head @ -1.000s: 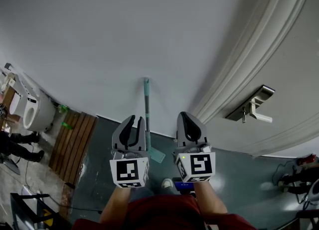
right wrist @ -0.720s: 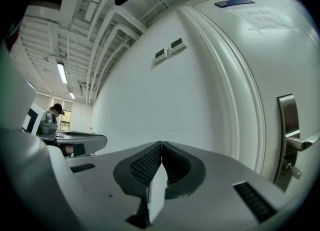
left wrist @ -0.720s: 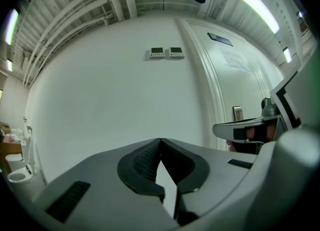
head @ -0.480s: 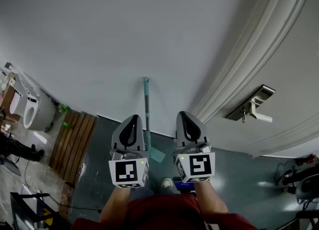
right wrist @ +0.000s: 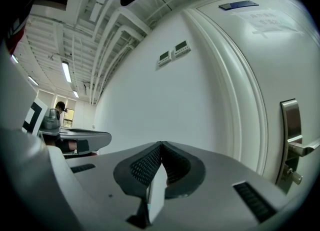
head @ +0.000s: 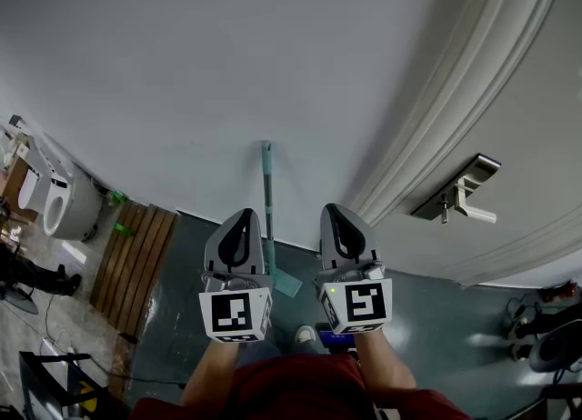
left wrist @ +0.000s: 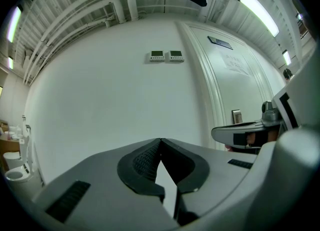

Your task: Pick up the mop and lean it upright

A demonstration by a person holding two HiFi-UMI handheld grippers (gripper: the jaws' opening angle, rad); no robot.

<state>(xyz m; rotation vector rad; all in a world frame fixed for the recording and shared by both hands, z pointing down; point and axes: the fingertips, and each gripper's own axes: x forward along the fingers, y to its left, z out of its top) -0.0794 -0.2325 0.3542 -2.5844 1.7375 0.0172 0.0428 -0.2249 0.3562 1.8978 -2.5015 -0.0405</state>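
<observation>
The mop stands upright against the white wall, its teal-topped pole rising between my two grippers and its flat head on the dark floor. No gripper touches it. My left gripper is just left of the pole, jaws shut with nothing between them; its own view shows only bare wall ahead. My right gripper is just right of the pole, also shut and empty. Both point level at the wall. Neither gripper view shows the mop.
A white door with a metal lever handle and moulded frame is to the right. A toilet and a wooden slat mat lie to the left. Two small wall panels sit high on the wall.
The left gripper's jaws stood apart beside the mop pole one second ago and are closed now. Neither hand has shifted, and the mop stays leaning on the wall.
</observation>
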